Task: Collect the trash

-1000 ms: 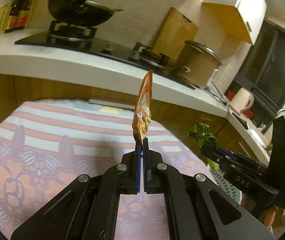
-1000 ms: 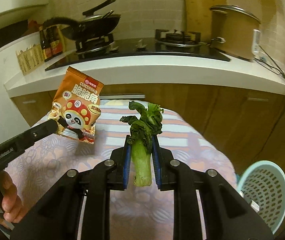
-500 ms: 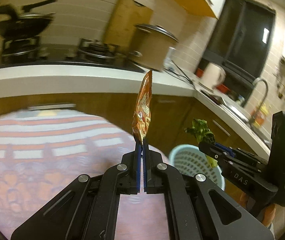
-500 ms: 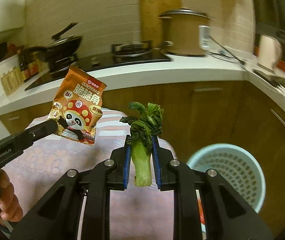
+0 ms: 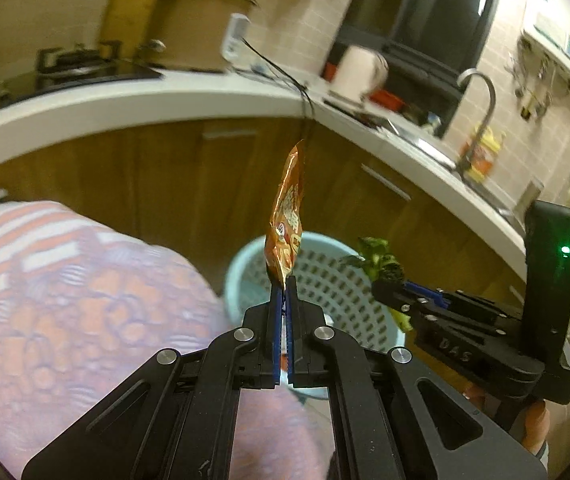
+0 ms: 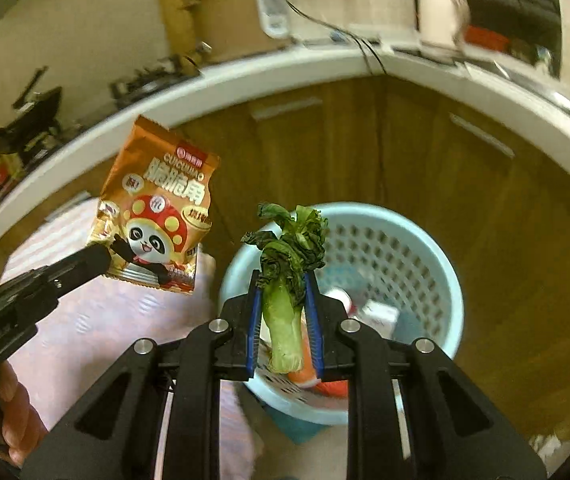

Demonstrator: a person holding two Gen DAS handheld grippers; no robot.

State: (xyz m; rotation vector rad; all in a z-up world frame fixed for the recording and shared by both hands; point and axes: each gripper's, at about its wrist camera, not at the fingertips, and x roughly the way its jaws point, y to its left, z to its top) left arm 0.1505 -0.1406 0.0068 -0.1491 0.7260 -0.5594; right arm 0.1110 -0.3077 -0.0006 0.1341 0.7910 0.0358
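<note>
Left gripper (image 5: 284, 282) fingers pinch orange snack packet (image 5: 286, 216), seen edge-on, before pale blue perforated bin (image 5: 325, 276). Right wrist view shows packet's panda print (image 6: 157, 216) and bin contents: discarded wrappers (image 6: 379, 312). Right gripper (image 6: 283, 284) fingers clamp bok choy (image 6: 285, 276) stalk above bin rim (image 6: 437, 256). Patterned bench cloth (image 5: 65, 280) left.

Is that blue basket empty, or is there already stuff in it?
Not empty. The right wrist view shows the basket already holding a white carton and something orange-red.

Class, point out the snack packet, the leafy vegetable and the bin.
snack packet (image 6: 157, 208): right wrist view, printed front.
leafy vegetable (image 6: 285, 320): right wrist view, pale stalk.
bin (image 6: 441, 264): right wrist view, perforated inner wall.
</note>
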